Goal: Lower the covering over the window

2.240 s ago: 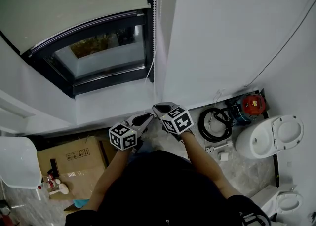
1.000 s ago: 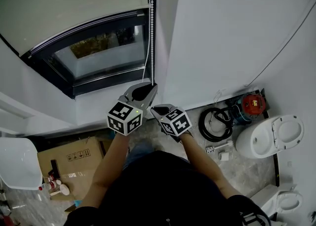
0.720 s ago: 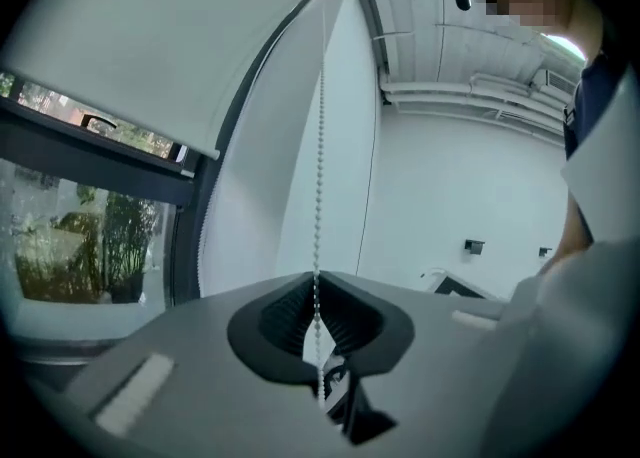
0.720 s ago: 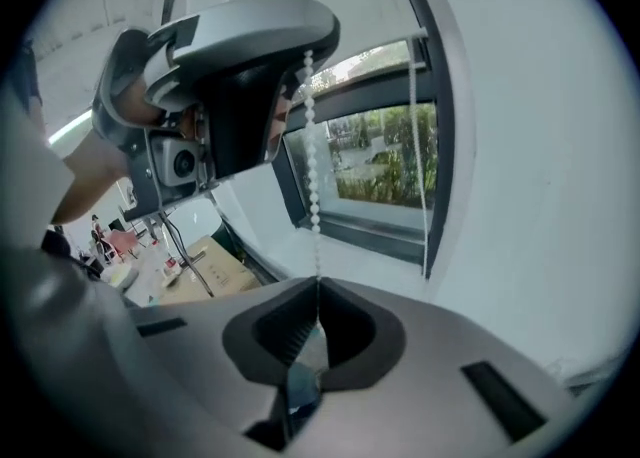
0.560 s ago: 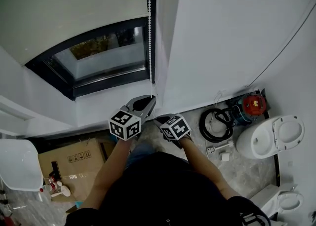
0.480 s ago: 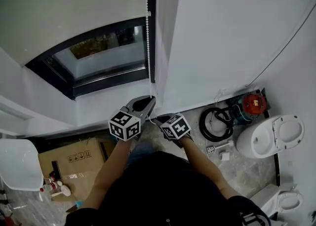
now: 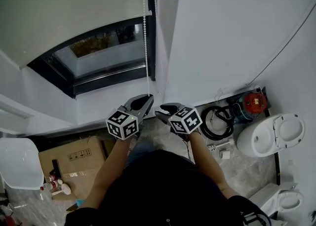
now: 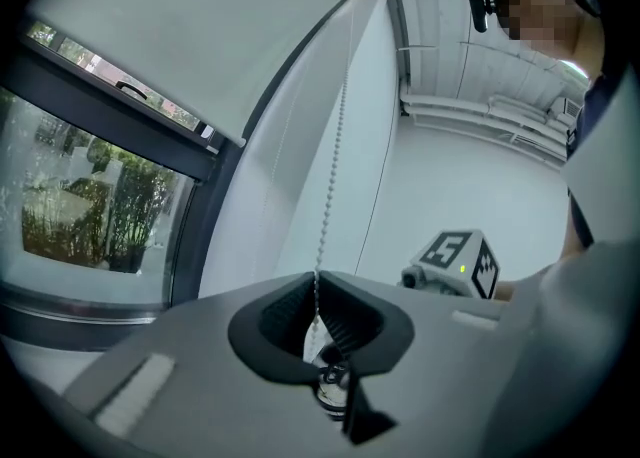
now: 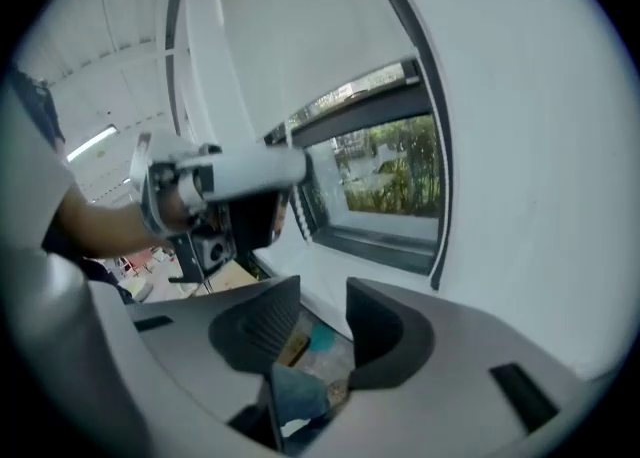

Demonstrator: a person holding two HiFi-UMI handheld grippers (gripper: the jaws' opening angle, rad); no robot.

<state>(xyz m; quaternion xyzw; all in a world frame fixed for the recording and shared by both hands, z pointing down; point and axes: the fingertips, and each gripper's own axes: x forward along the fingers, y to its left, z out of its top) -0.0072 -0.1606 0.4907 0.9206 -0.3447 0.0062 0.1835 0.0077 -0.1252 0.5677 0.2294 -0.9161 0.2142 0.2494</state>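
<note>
White walls frame the window (image 7: 101,55), its roller blind (image 7: 74,8) partly down. We judge the bead chain (image 7: 145,32) beside it to be light, limp and slippery, best pinched low across the beads. Our left gripper (image 7: 147,98) is clamped narrowly on it. Our right gripper (image 7: 162,111) has just been opening wide and holds nothing.

No print can be read; the cardboard box (image 7: 74,167) bears small dark marks too blurred to make out.

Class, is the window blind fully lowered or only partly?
Only partly: the blind stops above bare glass, with greenery visible through it.
</note>
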